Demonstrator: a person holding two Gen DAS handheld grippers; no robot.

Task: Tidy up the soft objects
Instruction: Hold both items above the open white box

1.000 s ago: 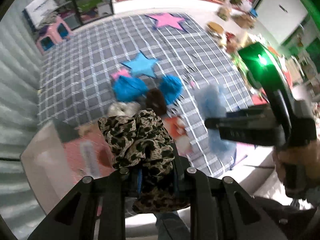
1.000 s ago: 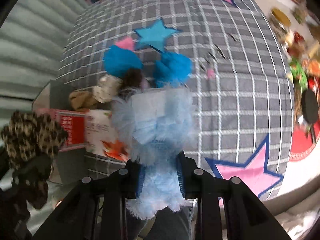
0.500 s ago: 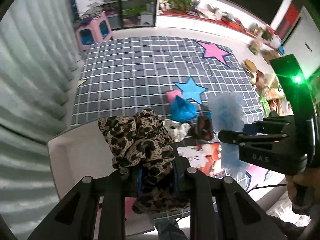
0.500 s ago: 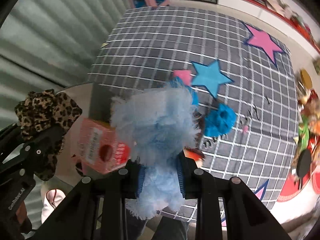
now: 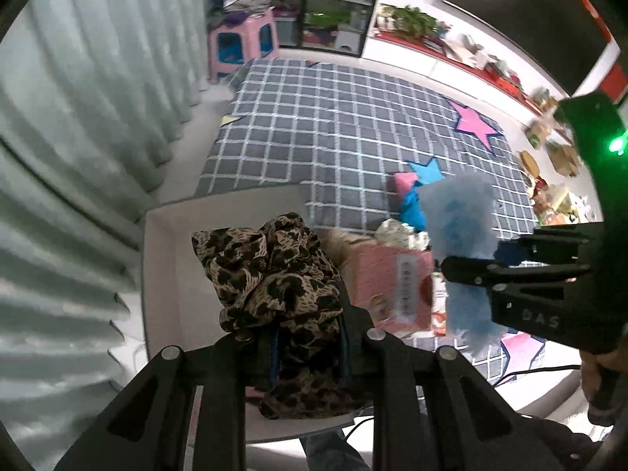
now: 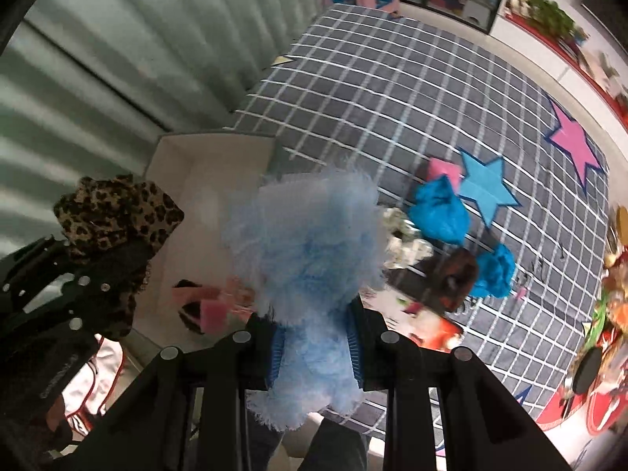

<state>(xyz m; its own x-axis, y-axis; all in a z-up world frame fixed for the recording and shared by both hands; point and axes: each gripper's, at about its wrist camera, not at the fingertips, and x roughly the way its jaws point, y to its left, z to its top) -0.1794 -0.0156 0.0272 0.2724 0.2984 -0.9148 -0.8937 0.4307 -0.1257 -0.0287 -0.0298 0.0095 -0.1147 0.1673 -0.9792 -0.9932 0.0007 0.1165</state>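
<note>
My left gripper (image 5: pixel 308 314) is shut on a leopard-print scrunchie (image 5: pixel 271 271) and holds it over the open white box (image 5: pixel 165 274). My right gripper (image 6: pixel 314 337) is shut on a fluffy light-blue scrunchie (image 6: pixel 302 251), above the box's right side. The right gripper also shows in the left wrist view (image 5: pixel 467 271), the left gripper in the right wrist view (image 6: pixel 94 259). A pink item (image 6: pixel 214 310) lies in the box (image 6: pixel 208 157). Two blue scrunchies (image 6: pixel 439 212) (image 6: pixel 492 271), a brown one (image 6: pixel 457 274) and a pale one (image 6: pixel 404 235) lie on the rug.
A grey checked rug (image 5: pixel 333 125) with pink and blue stars covers the floor. A pink printed box flap (image 5: pixel 388 278) sits beside the box. A curtain (image 5: pixel 78 117) hangs at the left. A pink stool (image 5: pixel 241 43) stands at the back. Clutter lines the right wall.
Both grippers have swung left with their scrunchies, from over the pile on the rug to over the white box. Both stayed shut.
</note>
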